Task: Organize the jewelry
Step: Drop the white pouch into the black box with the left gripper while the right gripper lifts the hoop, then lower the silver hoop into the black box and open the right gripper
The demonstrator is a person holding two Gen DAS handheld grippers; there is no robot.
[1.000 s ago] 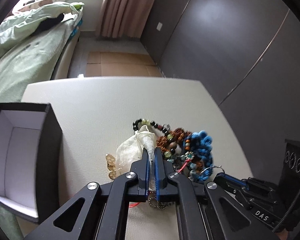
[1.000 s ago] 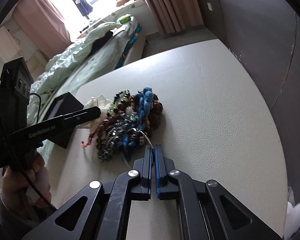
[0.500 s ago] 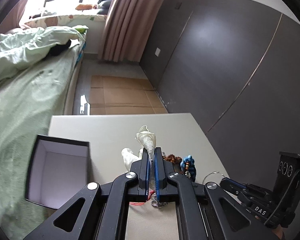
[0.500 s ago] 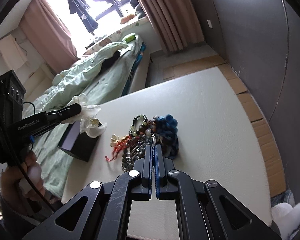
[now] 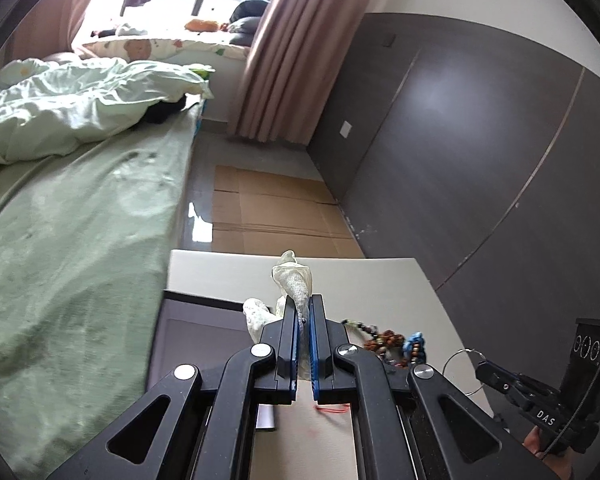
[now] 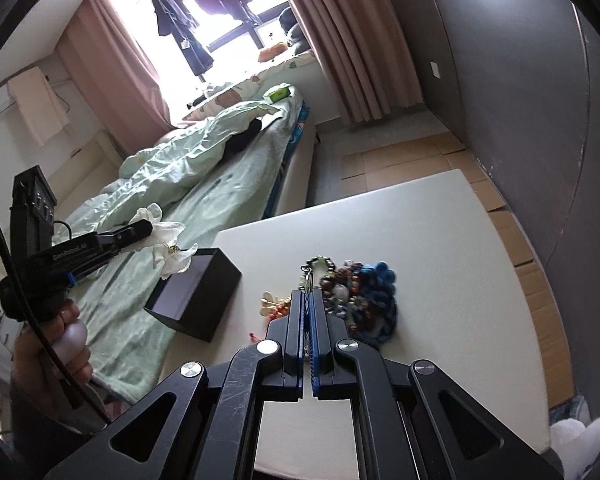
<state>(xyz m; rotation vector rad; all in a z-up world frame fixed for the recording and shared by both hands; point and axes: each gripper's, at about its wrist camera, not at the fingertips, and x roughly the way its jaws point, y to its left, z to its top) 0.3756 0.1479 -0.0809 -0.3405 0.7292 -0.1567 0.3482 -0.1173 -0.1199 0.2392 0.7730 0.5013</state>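
My left gripper [image 5: 304, 300] is shut on a white mesh pouch [image 5: 294, 278] and holds it in the air over the open black box [image 5: 204, 332]. In the right wrist view the left gripper [image 6: 140, 230] carries the pouch [image 6: 168, 250] just above the box [image 6: 196, 300]. My right gripper [image 6: 308, 296] is shut on a thin silver hoop earring [image 5: 462, 372], raised above the pile of beaded bracelets [image 6: 356, 292]. The pile also shows in the left wrist view [image 5: 392, 340].
The white table [image 6: 440, 260] ends at a bed with a green cover [image 5: 60, 240] on the left and a dark wall [image 5: 480, 160] on the right. Cardboard sheets [image 5: 268, 208] lie on the floor beyond. A red thread [image 5: 332, 410] lies on the table.
Both grippers have risen from the table. The left one lifted the white pouch off the pile and moved it left over the box. The right one lifted the hoop earring.
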